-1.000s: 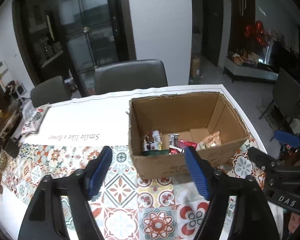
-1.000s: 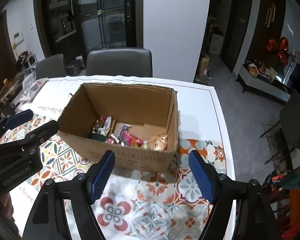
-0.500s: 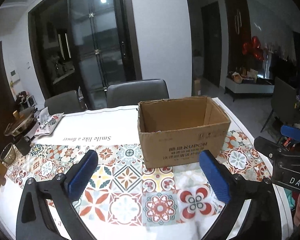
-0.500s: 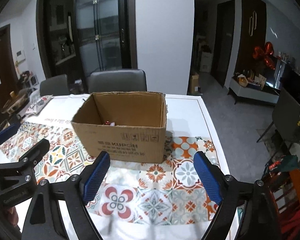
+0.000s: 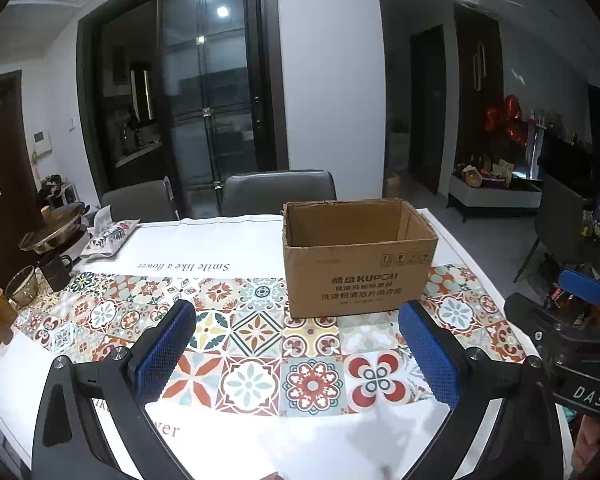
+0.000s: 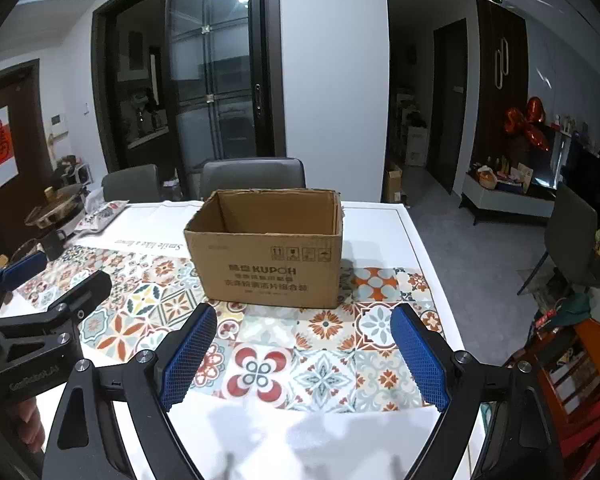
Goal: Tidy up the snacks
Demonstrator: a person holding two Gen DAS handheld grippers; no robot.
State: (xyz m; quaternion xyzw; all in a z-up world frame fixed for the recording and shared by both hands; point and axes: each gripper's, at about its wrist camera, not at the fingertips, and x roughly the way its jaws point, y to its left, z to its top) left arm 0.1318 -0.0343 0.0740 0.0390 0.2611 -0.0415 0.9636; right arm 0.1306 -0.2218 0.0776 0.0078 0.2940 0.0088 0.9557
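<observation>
The open brown cardboard box (image 5: 360, 264) stands upright on the worktop (image 5: 228, 240), on a patterned tile-print cloth (image 5: 236, 332), with its contents hidden behind the printed front wall. On the left, our left gripper (image 5: 300, 354) holds its blue-padded jaws wide apart and empty. On the right, our right gripper (image 6: 304, 354) has just been opening its jaws, nothing between them.

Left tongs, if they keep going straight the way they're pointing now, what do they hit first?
Probably the patterned tablecloth just short of the cardboard box, since the open, empty left tongs aim downward. On a shallower line the box's printed front would come first; depth is unclear.
</observation>
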